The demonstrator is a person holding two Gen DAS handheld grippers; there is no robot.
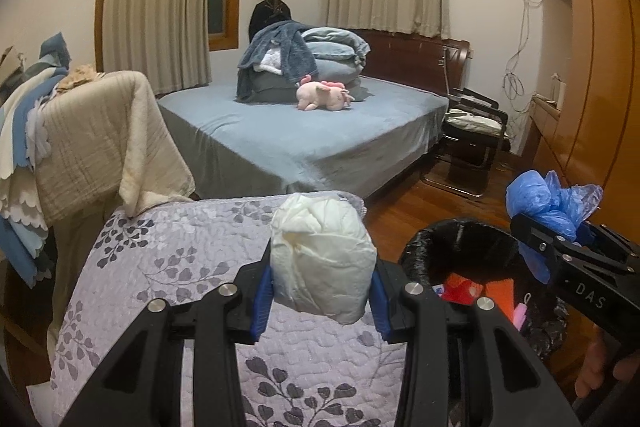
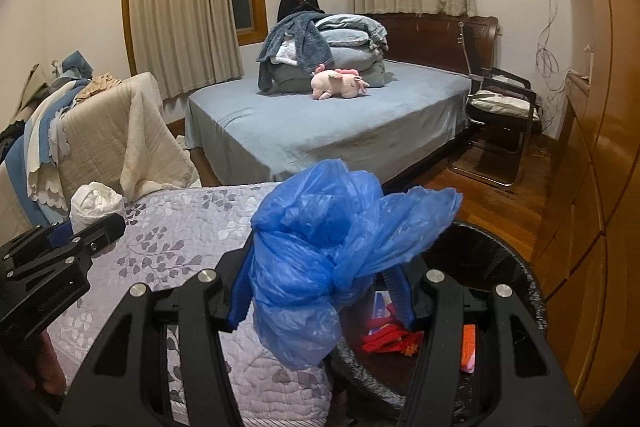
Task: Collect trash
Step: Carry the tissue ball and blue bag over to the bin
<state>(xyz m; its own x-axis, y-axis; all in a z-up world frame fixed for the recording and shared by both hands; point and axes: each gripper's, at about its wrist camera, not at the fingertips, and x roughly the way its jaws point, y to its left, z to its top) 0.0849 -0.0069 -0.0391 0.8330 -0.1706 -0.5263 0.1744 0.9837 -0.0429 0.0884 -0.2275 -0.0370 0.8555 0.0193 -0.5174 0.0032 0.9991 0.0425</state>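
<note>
My left gripper (image 1: 322,289) clamps a white wad (image 1: 322,255); my right gripper (image 2: 320,301) grips a blue bag (image 2: 320,251); next, both must open over the black bin (image 2: 500,259).

The right gripper (image 2: 320,291) clamps a crumpled blue plastic bag (image 2: 320,247) above the edge of a floral quilt (image 2: 180,243) and the black-lined trash bin (image 2: 500,267), which holds red and orange scraps. At far left, the left gripper (image 2: 86,227) grips a white crumpled wad (image 2: 96,205)
</note>
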